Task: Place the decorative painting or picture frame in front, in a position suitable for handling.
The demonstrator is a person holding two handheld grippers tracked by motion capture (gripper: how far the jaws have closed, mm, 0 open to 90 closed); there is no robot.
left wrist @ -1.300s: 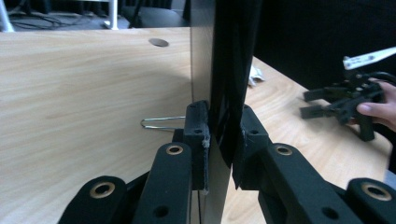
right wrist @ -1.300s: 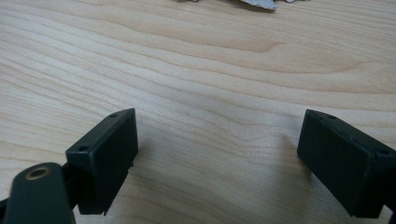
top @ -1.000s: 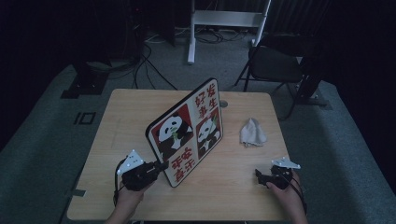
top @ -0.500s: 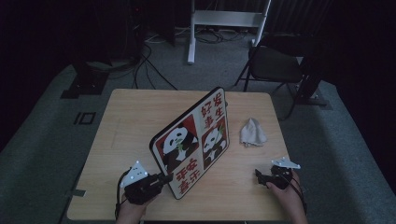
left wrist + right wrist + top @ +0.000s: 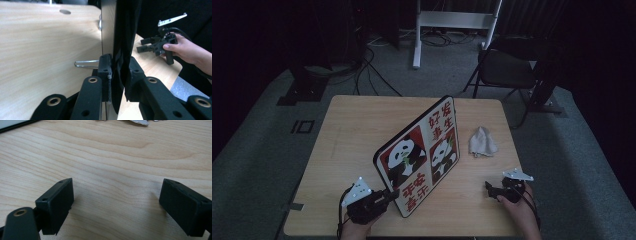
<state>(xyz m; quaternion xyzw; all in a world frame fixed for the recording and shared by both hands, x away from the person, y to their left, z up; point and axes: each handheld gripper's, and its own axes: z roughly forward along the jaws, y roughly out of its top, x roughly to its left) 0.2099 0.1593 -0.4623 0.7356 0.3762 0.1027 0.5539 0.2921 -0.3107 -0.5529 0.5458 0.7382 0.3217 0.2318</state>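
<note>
Table: rectangular, light wood-grain top with rounded corners, standing on grey carpeted floor. One small round hole in the top, seen in the left gripper view. Panda board: stands tilted on its lower edge near the table's middle, running diagonally, propped by a wire stand. Crumpled grey cloth: lies flat just beside the board, on the right half.

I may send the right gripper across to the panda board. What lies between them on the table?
Bare tabletop in the high view between right gripper and panda board; the crumpled cloth lies farther back.
</note>
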